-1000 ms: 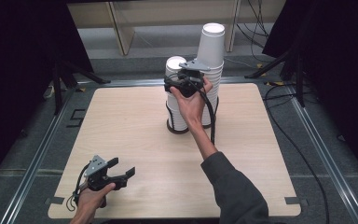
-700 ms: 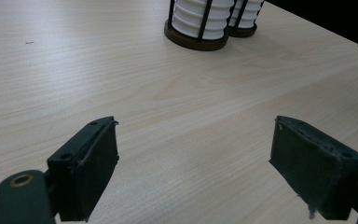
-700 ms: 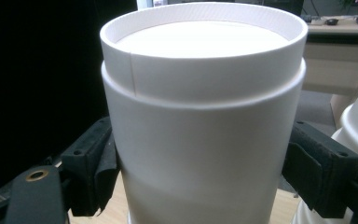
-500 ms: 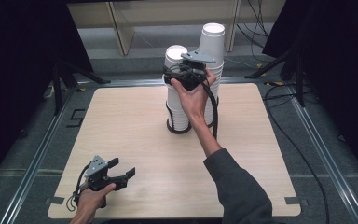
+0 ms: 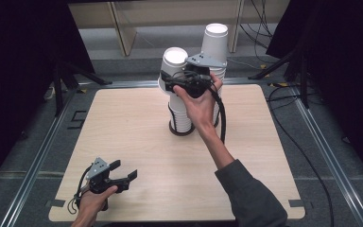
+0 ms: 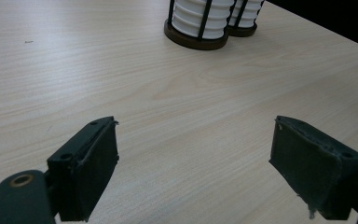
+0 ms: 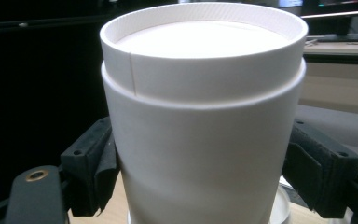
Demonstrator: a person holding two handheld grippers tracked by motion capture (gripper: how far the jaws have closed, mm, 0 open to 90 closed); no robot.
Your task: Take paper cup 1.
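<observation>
Lifting a paper cup off the left stack with the right hand-held gripper.

The surface (image 5: 123, 142) carried two tall stacks of upturned white cups (image 5: 216, 52) in dark wire holders at its far middle, just beside each other. The right hand-held gripper (image 5: 170, 81) sat at the top of the left stack (image 5: 179, 113), its jaws clamped on the sides of the top cup (image 7: 200, 121) below the base rim. That cup looked light, thin-walled and easy to crush, and its smooth wall could slip, so a gentle hold across the wall near the stiffer base seemed best. The left hand-held gripper (image 5: 123, 177) rested near the front left corner, jaws apart with nothing between them.
</observation>
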